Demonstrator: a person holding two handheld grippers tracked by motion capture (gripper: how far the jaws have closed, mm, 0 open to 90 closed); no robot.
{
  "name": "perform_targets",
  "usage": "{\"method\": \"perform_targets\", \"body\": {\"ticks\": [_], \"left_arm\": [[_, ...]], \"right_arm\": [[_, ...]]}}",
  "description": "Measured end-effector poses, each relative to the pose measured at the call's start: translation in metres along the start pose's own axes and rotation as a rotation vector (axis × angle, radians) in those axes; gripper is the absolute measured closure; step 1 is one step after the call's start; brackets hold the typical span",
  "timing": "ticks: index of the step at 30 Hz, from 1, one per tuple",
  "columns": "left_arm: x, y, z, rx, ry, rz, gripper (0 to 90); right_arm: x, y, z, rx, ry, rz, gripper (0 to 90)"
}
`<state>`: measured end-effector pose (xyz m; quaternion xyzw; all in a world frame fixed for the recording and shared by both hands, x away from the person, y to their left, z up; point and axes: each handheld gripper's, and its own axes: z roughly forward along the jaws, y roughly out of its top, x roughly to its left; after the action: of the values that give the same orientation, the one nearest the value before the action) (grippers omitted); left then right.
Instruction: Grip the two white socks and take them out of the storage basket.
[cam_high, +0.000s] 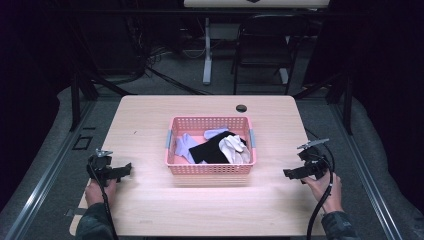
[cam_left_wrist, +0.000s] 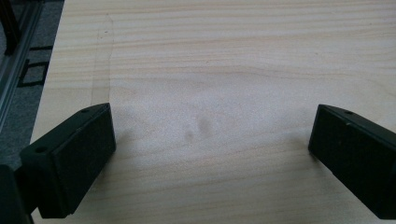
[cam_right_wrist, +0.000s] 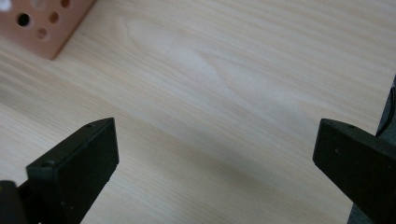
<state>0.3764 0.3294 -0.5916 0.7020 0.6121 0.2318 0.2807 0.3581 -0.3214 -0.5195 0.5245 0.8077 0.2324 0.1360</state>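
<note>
Pink perforated plastic basket (cam_high: 210, 169); lavender fabric glove (cam_high: 184, 146), black cloth piece (cam_high: 212, 148), white fabric glove (cam_high: 236, 148); pale wood-grain table (cam_high: 150, 115).

The pink basket (cam_high: 210, 169) stands in the middle of the table (cam_high: 150, 210), its walls rising around the heaped cloths (cam_high: 215, 146), so it is the one obstacle between the left hand-held gripper (cam_high: 126, 170) and the right hand-held gripper (cam_high: 288, 173). Bare wood lies open on both sides of it, along the near edge and behind it up to the small dark hole (cam_high: 241, 108) in the far part of the top. Each hand-held gripper has its jaws spread wide over bare wood, with a basket corner (cam_right_wrist: 44, 28) off to one side of the right one.
</note>
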Motion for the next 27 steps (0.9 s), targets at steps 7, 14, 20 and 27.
{"method": "perform_targets", "body": {"ticks": [7, 14, 20, 27], "left_arm": [[0.0, 0.0, 0.0, 0.001, 0.001, -0.002, 0.5], [0.0, 0.0, 0.0, 0.001, 0.001, -0.002, 0.5], [0.0, 0.0, 0.0, 0.001, 0.001, -0.002, 0.5], [0.0, 0.0, 0.0, 0.001, 0.001, -0.002, 0.5]], "right_arm": [[0.018, 0.022, -0.017, -0.032, 0.048, -0.031, 0.0], [0.035, 0.046, -0.023, -0.007, 0.081, -0.076, 0.0], [0.043, 0.062, -0.028, -0.013, 0.09, -0.095, 0.0], [0.05, 0.077, -0.032, -0.001, 0.096, -0.116, 1.8]]}}
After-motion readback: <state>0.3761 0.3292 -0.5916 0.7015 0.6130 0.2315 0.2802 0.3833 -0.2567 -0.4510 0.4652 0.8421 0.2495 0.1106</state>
